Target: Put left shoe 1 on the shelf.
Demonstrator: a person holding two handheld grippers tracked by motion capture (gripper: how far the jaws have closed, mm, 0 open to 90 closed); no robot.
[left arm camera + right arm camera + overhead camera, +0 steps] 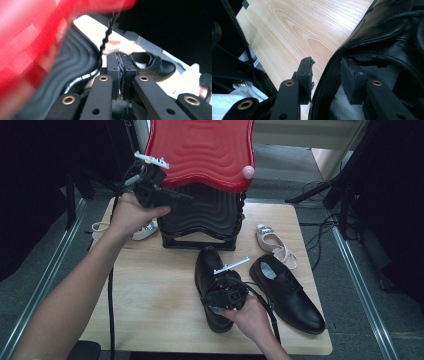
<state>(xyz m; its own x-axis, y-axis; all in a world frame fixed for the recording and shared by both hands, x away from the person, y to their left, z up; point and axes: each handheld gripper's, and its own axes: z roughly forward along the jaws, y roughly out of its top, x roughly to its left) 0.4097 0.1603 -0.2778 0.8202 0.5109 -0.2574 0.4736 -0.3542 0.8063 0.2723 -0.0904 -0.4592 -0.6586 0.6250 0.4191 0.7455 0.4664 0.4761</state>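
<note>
While the left gripper [172, 196] is raised at about 11 o'clock of the tabletop [150, 290], against the black ribbed base [200, 217] under the red ribbed lid [200, 150], its fingers [113, 67] are pressed together with nothing visible between them; the left gripper view is blurred, so the red surface beside it is hard to make out. Near 6 o'clock, the right gripper [217, 292] sits at the heel of the nearer black shoe [207, 265], hiding most of that shoe's opening. In the right gripper view its fingers [305, 72] stand apart astride the shoe's collar, one outside and one inside, not clearly pressing it. A second black shoe [287, 292] lies at 4 o'clock, a pale sandal [272, 242] at 2 o'clock, and another pale shoe [145, 231] is half hidden behind the left hand [130, 215].
</note>
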